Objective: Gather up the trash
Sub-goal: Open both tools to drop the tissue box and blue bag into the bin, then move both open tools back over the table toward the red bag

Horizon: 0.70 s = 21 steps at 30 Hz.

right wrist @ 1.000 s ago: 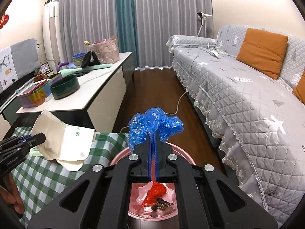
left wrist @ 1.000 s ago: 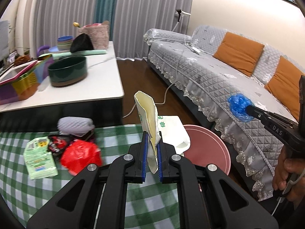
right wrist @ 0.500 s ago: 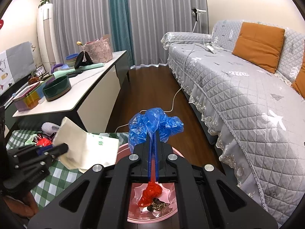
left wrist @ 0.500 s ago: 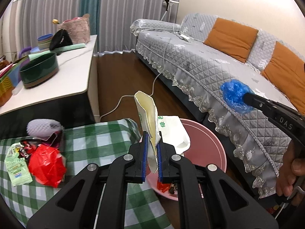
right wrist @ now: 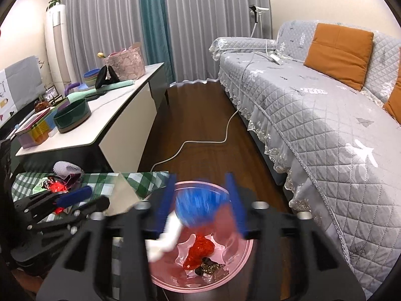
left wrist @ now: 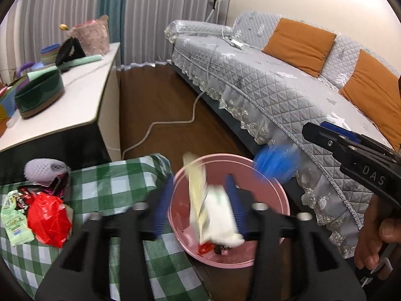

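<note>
Both jaws have just been spread: cream paper bag (left wrist: 213,210) and blue wrapper (right wrist: 200,208) released over pink bin (left wrist: 280,195). Red wrapper (left wrist: 47,215) remains on tabletop (left wrist: 112,190).

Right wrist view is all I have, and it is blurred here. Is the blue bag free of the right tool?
Observer: Yes. In the left wrist view the right tool has just been opening and nothing is between its jaws. The blue bag is a blur in the air below it, by the far rim of the pink bin.
Operator: And the cream bag at the left tool?
Observer: The left tool has just been opening too. The cream bag is between its fingers but looks loose, over the bin.
Operator: What trash lies on the table?
Observer: A green packet lies beside a red bag on the checked cloth.
</note>
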Available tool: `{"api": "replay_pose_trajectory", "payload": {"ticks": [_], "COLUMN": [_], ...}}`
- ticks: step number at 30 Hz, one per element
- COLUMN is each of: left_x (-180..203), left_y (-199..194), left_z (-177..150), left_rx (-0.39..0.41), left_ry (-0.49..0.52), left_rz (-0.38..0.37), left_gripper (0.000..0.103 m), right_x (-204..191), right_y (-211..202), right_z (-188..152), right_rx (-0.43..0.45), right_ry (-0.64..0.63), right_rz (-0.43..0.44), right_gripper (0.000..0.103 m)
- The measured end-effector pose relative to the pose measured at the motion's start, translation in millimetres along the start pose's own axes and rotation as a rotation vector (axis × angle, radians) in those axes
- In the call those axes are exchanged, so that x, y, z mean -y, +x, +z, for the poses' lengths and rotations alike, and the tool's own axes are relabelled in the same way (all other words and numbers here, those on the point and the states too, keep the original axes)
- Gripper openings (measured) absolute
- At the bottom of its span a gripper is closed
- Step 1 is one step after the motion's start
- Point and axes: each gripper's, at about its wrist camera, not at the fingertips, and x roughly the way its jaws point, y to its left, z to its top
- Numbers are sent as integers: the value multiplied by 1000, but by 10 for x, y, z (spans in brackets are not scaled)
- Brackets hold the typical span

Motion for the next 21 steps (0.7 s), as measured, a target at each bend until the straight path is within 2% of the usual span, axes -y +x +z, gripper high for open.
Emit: {"api": "replay_pose_trajectory", "payload": {"ticks": [8, 11, 21], "left_x": [-139, -218, -672], "left_y": [-186, -292, -631], "left_z": [-69, -105, -297], "left_rx": [0, 7, 13], "left_ry": [-16, -23, -54], "left_rz": [30, 42, 92], "left_gripper": [49, 54, 55], "right_x": [-100, -163, -398], "right_y": [-103, -148, -191], "right_z": [45, 65, 55], "right_rx": [21, 32, 43], "right_ry": [-11, -19, -64], "right_rz": [14, 21, 27], "right_gripper": [49, 50, 53]}}
